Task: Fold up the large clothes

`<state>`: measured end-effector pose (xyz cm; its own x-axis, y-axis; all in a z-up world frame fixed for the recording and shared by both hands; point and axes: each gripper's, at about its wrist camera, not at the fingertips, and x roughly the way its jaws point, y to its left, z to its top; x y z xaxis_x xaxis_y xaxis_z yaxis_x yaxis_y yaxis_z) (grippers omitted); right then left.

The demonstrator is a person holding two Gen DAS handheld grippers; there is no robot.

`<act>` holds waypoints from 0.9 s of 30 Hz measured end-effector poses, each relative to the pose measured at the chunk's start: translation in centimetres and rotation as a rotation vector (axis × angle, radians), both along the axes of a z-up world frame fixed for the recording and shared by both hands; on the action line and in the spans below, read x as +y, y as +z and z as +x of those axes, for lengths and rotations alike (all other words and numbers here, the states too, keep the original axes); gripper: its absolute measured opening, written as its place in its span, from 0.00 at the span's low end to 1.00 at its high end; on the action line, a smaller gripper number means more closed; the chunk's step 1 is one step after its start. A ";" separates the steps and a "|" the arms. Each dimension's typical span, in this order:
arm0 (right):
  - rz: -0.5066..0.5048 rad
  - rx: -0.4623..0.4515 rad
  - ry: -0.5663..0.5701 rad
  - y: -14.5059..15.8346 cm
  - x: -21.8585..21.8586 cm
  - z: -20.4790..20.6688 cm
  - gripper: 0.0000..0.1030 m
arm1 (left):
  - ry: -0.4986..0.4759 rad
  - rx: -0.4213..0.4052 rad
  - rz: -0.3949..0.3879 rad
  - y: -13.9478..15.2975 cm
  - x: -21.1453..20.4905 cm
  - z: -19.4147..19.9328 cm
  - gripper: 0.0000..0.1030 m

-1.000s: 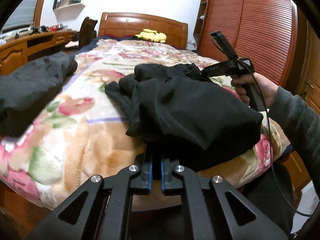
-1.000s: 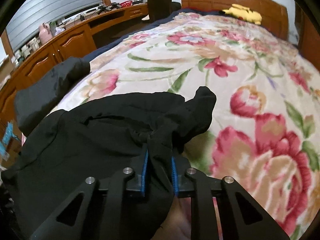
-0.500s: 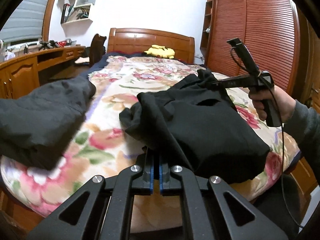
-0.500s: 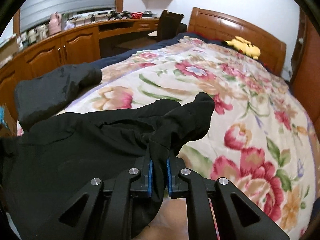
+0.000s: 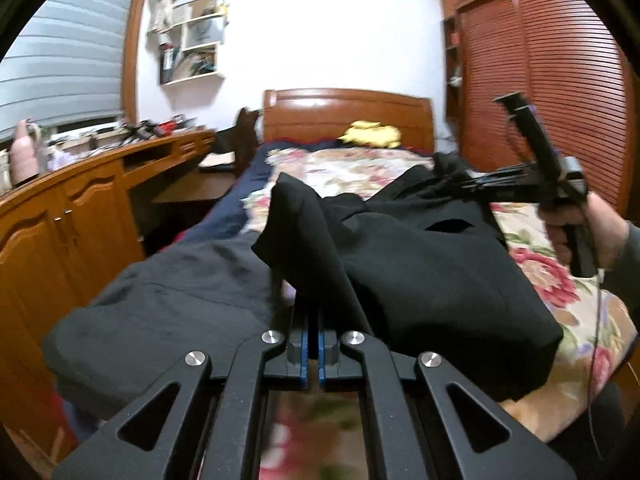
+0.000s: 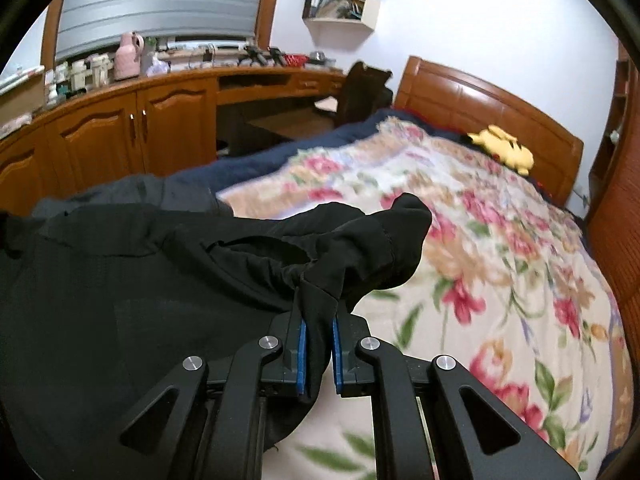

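In the left wrist view, the left gripper (image 5: 313,354) is seen clamped on an edge of the black garment (image 5: 420,276), the blue pads almost meeting with thin cloth pinched between them. The garment is held up over the near end of the bed (image 5: 568,316); its long axis runs from the left gripper across to the right gripper (image 5: 472,182), which is held by a hand (image 5: 592,232) at the right of the frame. A second dark garment (image 5: 168,312) is seen lying on the bed's left side. A yellow plush toy (image 5: 370,134) is seen at the headboard (image 5: 348,114). No writing can be read.

In the right wrist view, the right gripper (image 6: 319,354) is closed on a bunched fold of the black garment (image 6: 140,304), which fills the gap between the pads. From there the cloth is spread leftward, with a rounded end (image 6: 400,240) pointing toward the headboard (image 6: 492,108). The floral blanket (image 6: 500,260) is seen beneath. Labels on the shelf (image 6: 344,0) are too blurred to be read.
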<state>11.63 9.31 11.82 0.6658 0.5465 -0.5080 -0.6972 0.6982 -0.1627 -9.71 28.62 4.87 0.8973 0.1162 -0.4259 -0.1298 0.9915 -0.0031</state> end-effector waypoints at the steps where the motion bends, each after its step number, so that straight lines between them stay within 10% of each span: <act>1: 0.003 0.000 0.007 0.3 0.8 0.1 0.09 | 0.005 -0.001 0.013 0.2 0.6 0.2 0.03; 18: 0.053 -0.091 0.148 1.4 13.5 0.1 0.09 | 0.301 -0.046 0.051 0.2 13.3 -2.4 0.03; 27: -0.004 -0.036 0.165 -7.5 18.5 1.9 0.12 | 0.429 0.065 0.019 -6.1 17.1 -3.3 0.03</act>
<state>13.51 27.82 4.36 0.5849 0.6477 -0.4883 -0.7960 0.5739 -0.1922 -12.96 45.71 -1.24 0.7375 0.4811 -0.4740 -0.5294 0.8476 0.0368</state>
